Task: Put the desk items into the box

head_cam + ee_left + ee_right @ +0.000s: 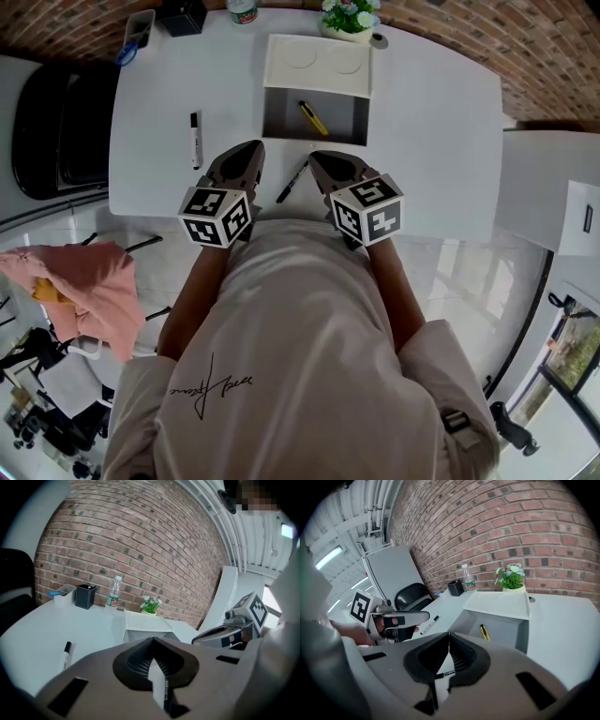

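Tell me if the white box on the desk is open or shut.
Open: the white box has its lid folded back, and a yellow pen-like item lies inside.

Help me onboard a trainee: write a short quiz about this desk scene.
1. What lies in the open box? A) a yellow tool B) a stapler C) scissors
2. True or false: the left gripper's jaws are together.
3. Fill in: in the head view, the white marker lies on the desk to the box's ____.
Key: 1 A; 2 true; 3 left.
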The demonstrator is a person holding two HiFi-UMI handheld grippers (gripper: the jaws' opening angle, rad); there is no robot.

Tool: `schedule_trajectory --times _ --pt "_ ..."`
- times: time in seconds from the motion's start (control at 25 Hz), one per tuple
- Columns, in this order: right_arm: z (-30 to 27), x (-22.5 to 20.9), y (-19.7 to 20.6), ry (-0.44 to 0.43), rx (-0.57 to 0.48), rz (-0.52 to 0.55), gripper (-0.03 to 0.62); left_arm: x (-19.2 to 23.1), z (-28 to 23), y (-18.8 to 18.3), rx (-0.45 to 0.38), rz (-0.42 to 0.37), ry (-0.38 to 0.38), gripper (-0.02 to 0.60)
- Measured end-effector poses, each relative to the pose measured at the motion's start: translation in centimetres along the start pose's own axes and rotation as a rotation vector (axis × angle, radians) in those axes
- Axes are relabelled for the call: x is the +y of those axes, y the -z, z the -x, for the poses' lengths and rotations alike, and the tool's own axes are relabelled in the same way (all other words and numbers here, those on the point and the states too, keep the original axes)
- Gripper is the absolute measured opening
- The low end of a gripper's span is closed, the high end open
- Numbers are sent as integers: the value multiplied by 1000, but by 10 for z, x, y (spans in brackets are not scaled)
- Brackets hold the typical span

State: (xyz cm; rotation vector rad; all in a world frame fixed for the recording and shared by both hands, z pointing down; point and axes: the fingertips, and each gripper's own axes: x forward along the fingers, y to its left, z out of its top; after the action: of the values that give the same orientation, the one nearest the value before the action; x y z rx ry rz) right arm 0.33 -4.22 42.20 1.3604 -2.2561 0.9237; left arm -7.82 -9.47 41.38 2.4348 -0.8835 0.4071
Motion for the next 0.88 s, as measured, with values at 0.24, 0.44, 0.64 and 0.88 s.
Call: schedule_trajectory --times 0.24,0.44,0.64,0.88 --pt "-5 5 7 -32 34 -6 28 46 17 9 0 -40 -128 5" --pt "-10 10 7 -52 47 5 28 85 31 15 29 -55 -234 6" --pt "-10 14 10 -68 71 27 28 110 37 22 41 -34 -302 6" --pt "-19 24 13 -87 97 71 28 146 44 25 55 -16 -390 8"
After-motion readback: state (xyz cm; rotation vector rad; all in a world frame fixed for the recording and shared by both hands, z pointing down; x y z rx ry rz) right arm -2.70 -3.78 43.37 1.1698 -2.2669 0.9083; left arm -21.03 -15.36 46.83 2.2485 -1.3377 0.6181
